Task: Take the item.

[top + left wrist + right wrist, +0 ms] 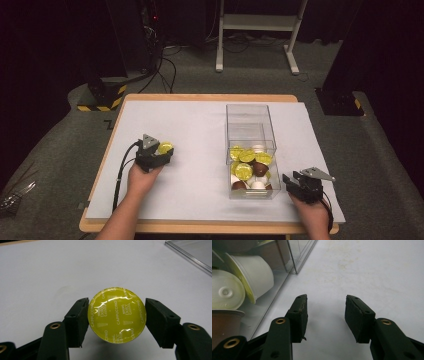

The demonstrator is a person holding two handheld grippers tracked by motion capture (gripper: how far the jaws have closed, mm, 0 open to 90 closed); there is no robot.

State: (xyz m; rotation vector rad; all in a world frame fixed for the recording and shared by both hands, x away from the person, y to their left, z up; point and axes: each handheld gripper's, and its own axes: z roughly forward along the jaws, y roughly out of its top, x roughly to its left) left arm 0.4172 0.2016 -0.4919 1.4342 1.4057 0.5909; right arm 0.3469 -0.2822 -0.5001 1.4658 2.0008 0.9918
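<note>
Up close, the left gripper (116, 315) has its two black jaws pinching a yellow capsule (116, 315) by the sides, shiny "Cappuccino" foil lid facing up, over bare white table left of the clear box (251, 150), while the right gripper (326, 317) sits spread and empty beside that box.

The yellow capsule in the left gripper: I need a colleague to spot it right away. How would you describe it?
On the white table cover, look left of the clear plastic box full of capsules. There the left gripper clamps one capsule, apart from the rest. Its shiny yellow foil lid reads CAPPUCCINO.
</note>
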